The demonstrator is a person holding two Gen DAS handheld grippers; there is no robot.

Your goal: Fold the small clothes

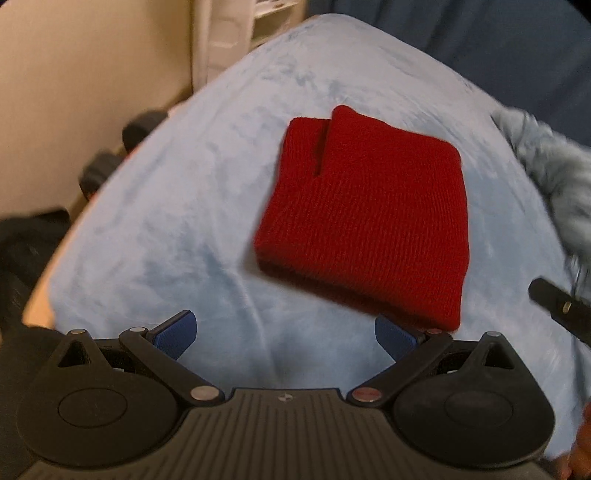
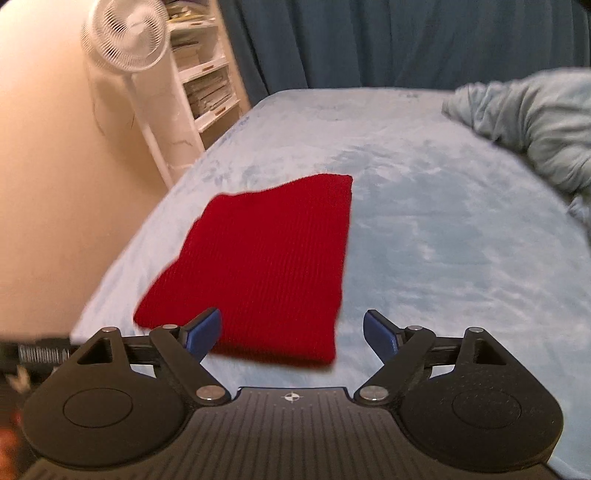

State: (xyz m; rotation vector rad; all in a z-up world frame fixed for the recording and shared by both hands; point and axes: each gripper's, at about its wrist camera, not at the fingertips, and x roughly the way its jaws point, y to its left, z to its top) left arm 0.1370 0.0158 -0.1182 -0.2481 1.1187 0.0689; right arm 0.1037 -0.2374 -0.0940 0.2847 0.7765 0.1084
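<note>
- Left wrist view: my left tool (image 1: 286,338) hangs over the bed (image 1: 177,229), blue pads spread wide, nothing between them, released.
- Red knit garment (image 1: 364,221) lies folded flat on the light blue bed cover, just ahead of the left tool; its near edge passes behind the pad (image 1: 393,338) on the picture's right, contact hard to judge.
- A slit or overlap of layers shows at the garment's far left corner.
- Right wrist view: my right tool (image 2: 291,334) also spread wide, released, no cloth pinched; the garment's (image 2: 266,266) near edge lies between and behind the pads, mostly toward the left pad (image 2: 205,330).
- Around: rumpled grey-blue blanket (image 2: 528,125) on the bed's right side, well apart from the garment; white fan (image 2: 127,35) and white shelf unit (image 2: 207,77) with stacked papers beside the bed on the left; dark blue curtain (image 2: 406,40) behind.
- Nothing lies between either tool and the garment.
- Dark dumbbell-like shapes (image 1: 122,147) on the floor left of the bed, blurred, not sure what they are.
- Black piece (image 1: 561,306) at the right edge of the left view, likely part of my other tool, cut off.
- Spring and dark bar (image 2: 37,354) at the left edge of the right view, cut off, unclear.
- Both views motion-blurred; the blanket's fuzzy edge (image 1: 554,173) is smeared.
</note>
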